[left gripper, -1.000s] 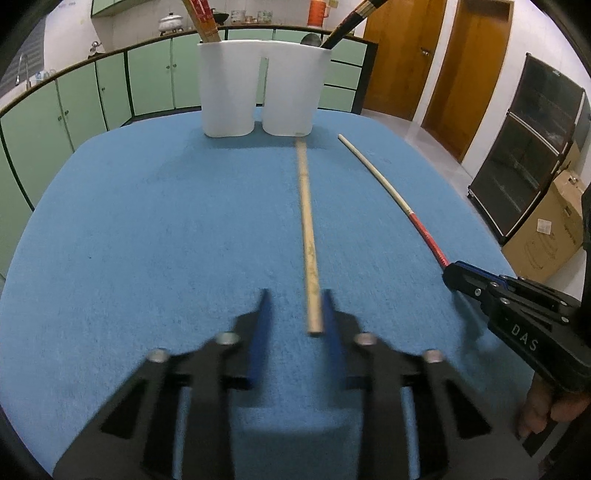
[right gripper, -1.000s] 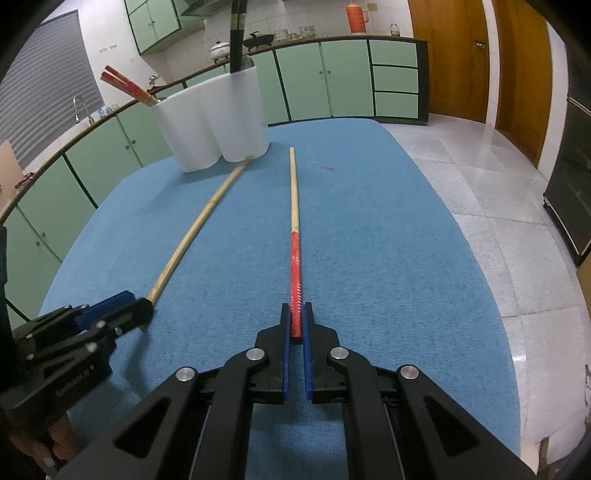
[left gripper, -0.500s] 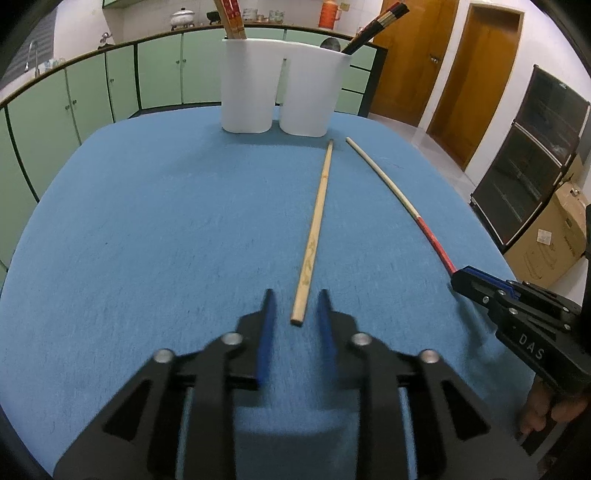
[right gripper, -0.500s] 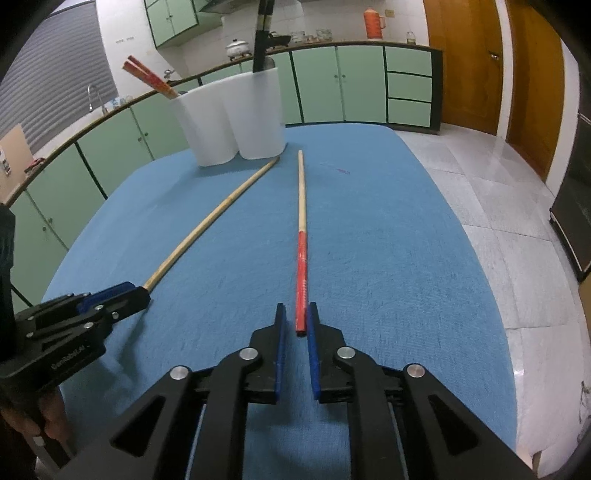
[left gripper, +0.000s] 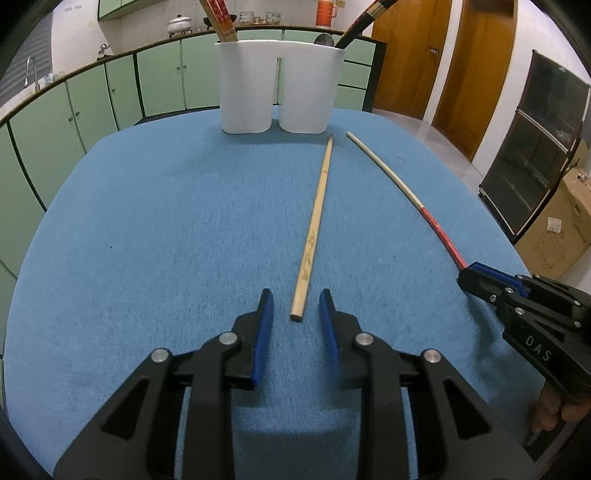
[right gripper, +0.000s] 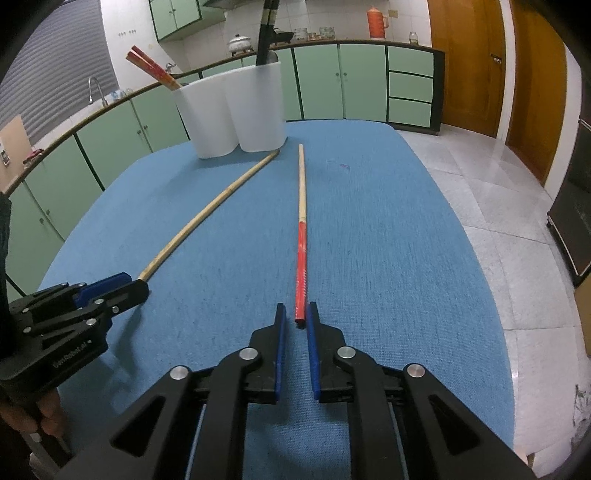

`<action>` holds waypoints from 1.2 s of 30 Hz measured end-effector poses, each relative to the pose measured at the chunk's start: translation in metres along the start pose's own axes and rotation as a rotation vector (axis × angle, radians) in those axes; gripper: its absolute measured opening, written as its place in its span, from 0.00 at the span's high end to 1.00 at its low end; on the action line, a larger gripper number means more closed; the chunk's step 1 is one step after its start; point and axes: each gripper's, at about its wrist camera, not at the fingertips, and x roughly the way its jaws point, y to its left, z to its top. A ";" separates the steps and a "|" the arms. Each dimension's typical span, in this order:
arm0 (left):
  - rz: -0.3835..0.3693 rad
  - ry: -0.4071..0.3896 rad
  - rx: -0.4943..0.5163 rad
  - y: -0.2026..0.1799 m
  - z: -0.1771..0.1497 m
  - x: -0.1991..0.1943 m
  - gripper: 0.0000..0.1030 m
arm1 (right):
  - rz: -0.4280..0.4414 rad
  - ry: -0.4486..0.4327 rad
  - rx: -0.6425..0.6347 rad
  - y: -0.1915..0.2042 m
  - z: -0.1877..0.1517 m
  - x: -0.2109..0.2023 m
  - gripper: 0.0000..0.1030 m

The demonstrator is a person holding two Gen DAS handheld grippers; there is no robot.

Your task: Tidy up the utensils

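Note:
A plain wooden chopstick point(left gripper: 314, 232) lies on the blue table cloth point(left gripper: 147, 240), pointing at a white two-part utensil holder point(left gripper: 277, 85). My left gripper point(left gripper: 295, 302) is open, its jaws either side of the chopstick's near end, not touching it. A red-handled chopstick point(right gripper: 301, 236) lies beside it. My right gripper point(right gripper: 294, 314) is open, jaws close around its red end. The holder point(right gripper: 236, 107) has red chopsticks point(right gripper: 151, 68) in the left part and dark ones point(right gripper: 266, 33) in the right.
Green kitchen cabinets point(left gripper: 92, 96) curve behind the table. Wooden doors point(left gripper: 461, 55), a dark glass cabinet point(left gripper: 535, 147) and a cardboard box point(left gripper: 561, 229) stand to the right. Tiled floor point(right gripper: 498, 177) lies past the table's right edge.
Both grippers have opened wider and drawn back a little from the chopstick ends; the right one was nearly closed on the red end a second ago. Both chopsticks still lie on the cloth.

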 end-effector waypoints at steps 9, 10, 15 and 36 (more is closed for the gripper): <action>0.014 0.000 0.000 -0.002 -0.001 -0.001 0.90 | -0.031 0.010 -0.021 0.005 0.003 0.005 0.89; 0.015 0.000 0.002 -0.002 -0.001 -0.001 0.92 | -0.031 0.010 -0.023 0.006 0.003 0.005 0.89; -0.002 0.006 -0.007 -0.001 0.000 -0.003 0.93 | -0.019 0.002 -0.015 0.002 0.002 0.001 0.94; -0.030 -0.270 0.062 -0.006 0.081 -0.136 0.94 | 0.040 -0.301 -0.082 0.002 0.086 -0.123 0.95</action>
